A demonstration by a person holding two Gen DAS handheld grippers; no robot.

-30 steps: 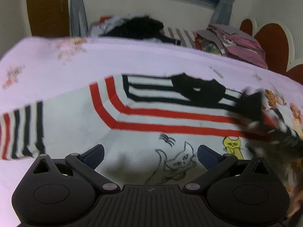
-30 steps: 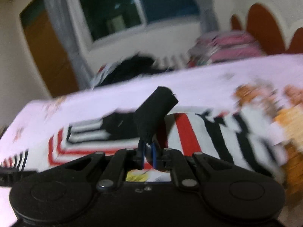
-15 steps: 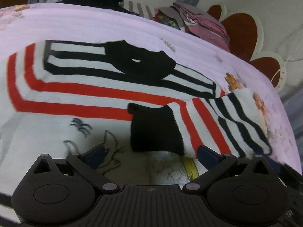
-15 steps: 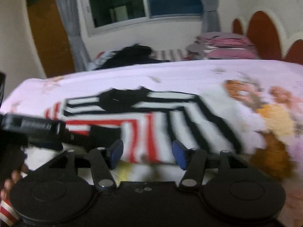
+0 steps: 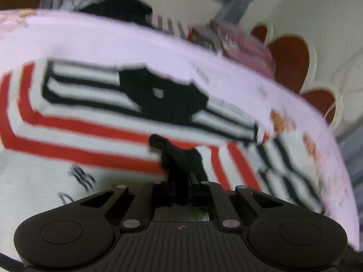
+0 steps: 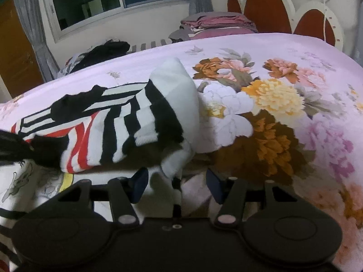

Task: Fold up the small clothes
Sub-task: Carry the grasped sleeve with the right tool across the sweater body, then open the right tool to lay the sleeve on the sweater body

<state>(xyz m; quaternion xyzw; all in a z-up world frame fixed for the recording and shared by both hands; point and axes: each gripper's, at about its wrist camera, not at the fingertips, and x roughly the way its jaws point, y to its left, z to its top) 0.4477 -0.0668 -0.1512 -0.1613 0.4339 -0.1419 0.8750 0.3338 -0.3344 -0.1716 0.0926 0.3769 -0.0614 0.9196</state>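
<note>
A small white sweater (image 5: 95, 136) with red and black stripes, a black collar and cat drawings lies on the bed. Its right sleeve (image 6: 127, 124) is folded inward across the body. My left gripper (image 5: 181, 181) is shut on the sleeve's black cuff (image 5: 179, 156), which sticks up between the fingers. My right gripper (image 6: 177, 183) is open, its blue pads either side of a bunched white fold of the sweater (image 6: 174, 158) near the shoulder, not closed on it.
The bed has a pink floral cover (image 6: 283, 104). A dark clothes heap (image 6: 104, 49) and a stack of folded pink clothes (image 6: 217, 25) lie at the far edge. The red and white headboard (image 6: 267, 11) stands at right.
My left gripper was open above the folded sleeve; it has closed on the black cuff. My right gripper, which let go of the cuff earlier, has moved right to the shoulder fold, still open.
</note>
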